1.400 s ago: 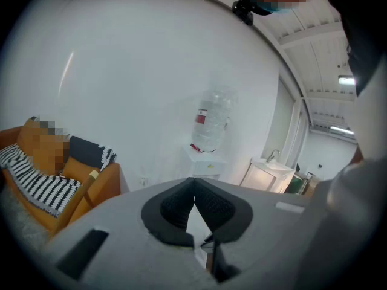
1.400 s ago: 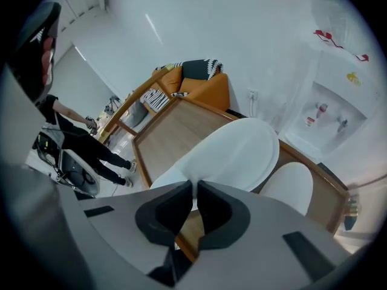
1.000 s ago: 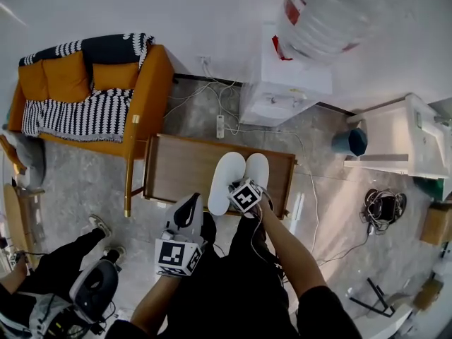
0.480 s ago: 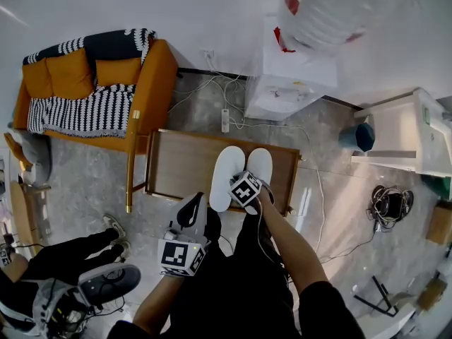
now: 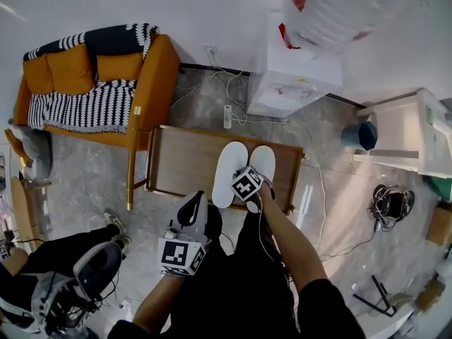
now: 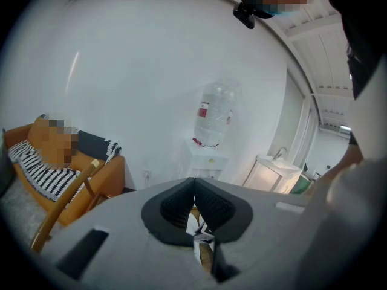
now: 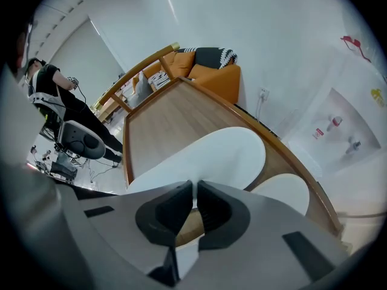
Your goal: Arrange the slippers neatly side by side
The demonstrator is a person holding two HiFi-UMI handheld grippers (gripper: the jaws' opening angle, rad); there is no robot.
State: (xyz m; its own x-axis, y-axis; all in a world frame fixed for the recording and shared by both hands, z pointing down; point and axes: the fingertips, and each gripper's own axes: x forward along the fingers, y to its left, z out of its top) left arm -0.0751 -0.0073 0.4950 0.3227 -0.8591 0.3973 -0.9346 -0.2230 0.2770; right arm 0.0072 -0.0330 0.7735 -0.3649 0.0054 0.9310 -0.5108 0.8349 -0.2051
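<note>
Head view, looking steeply down on a grey stone floor (image 5: pixel 85 182). An orange sofa (image 5: pixel 152 83) with a black-and-white striped blanket (image 5: pixel 78 108) stands at the far left, against the white wall. A white water dispenser (image 5: pixel 296 76) carrying a clear bottle (image 5: pixel 339 6) stands at the far right of the sofa, also against the wall. A white cabinet (image 5: pixel 417 140) occupies the right edge. A low wooden table (image 5: pixel 183 164) with a raised rim lies in the middle of the floor, near the sofa's right arm. A seated person (image 5: pixel 49 260) in dark clothing appears at the near left.

Two white slippers lie on the right half of the table, toes toward the far wall. The left slipper (image 5: pixel 229 164) and the right slipper (image 5: pixel 263 162) are side by side and roughly parallel, their inner edges just beside each other; whether they touch cannot be told.

The right gripper (image 7: pixel 195 189) points steeply down over the slippers' near ends. Its jaws are drawn almost together, pinching the thin near edge of the left slipper. The left gripper (image 6: pixel 194 183) hangs over the floor on the near side of the table, well apart from the slippers. Its jaws are pressed together with nothing between them.

A blue bin (image 5: pixel 360 134) stands beside the cabinet. A white power strip (image 5: pixel 228 116) lies on the floor between table and dispenser.
</note>
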